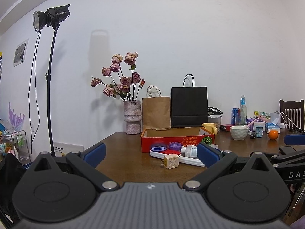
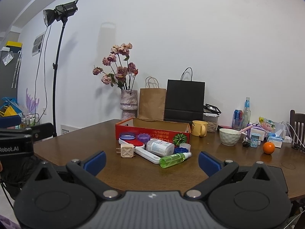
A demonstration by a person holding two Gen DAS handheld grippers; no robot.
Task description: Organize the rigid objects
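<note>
Right, both claws hover at the near edge of the bench [image 2: 247, 164], jaws spread wide, nothing in either: left claw [image 1: 151, 155] facing the pile, right claw [image 2: 152, 161] just short of it. The clutter sits bunched in front of the red cardboard box [image 2: 152, 131]: cream plug adapter [image 2: 127, 151] leaning on a white power strip [image 2: 146, 155], white bottle [image 2: 160, 147] lying across the strip, green spray bottle [image 2: 174, 159] on its side nearest me, purple lids [image 2: 144, 137] against the box wall. My worry is that spray bottle. It's round and lying down, so a sloppy pinch could squirt it off rolling toward the edge. Everything touches, too; lifting the white bottle may drag the strip and tip the adapter over. And the box looks light, so I'd guess a nudge could shove it back toward the yellow mug [image 2: 199, 128].
</note>
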